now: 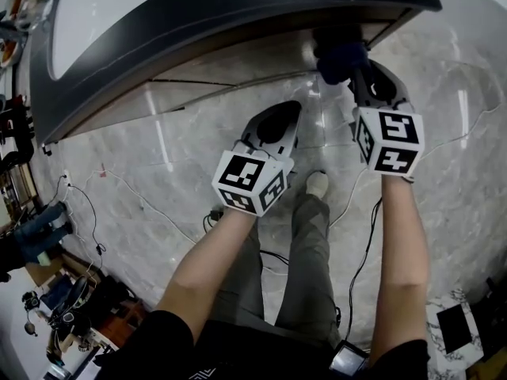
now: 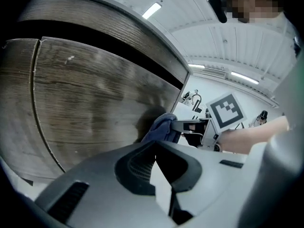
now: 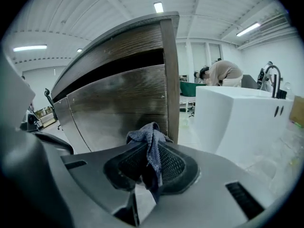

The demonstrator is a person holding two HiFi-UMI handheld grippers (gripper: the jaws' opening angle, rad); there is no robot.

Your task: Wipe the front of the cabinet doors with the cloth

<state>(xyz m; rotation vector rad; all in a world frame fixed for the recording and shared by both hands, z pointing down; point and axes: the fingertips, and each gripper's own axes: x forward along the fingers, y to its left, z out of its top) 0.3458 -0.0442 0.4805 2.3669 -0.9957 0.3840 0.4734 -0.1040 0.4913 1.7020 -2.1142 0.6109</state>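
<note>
The wooden cabinet door point(image 1: 238, 74) stands under a dark countertop point(image 1: 198, 22). My right gripper point(image 1: 350, 71) is shut on a dark blue cloth point(image 1: 341, 55), which is bunched near the door's right end; whether it touches the door I cannot tell. In the right gripper view the cloth point(image 3: 151, 144) hangs pinched between the jaws in front of the door point(image 3: 123, 106). My left gripper point(image 1: 287, 113) is to the left, pointed at the same door, shut with nothing in it. The left gripper view shows the door point(image 2: 95, 99), the cloth point(image 2: 160, 127) and the right gripper's marker cube point(image 2: 227, 110).
Cables point(image 1: 142, 200) trail over the marble floor point(image 1: 459, 188) beneath me. A white unit point(image 3: 237, 122) stands right of the cabinet's end. A person point(image 3: 223, 72) bends over far behind it. Clutter point(image 1: 47, 291) lies at the lower left.
</note>
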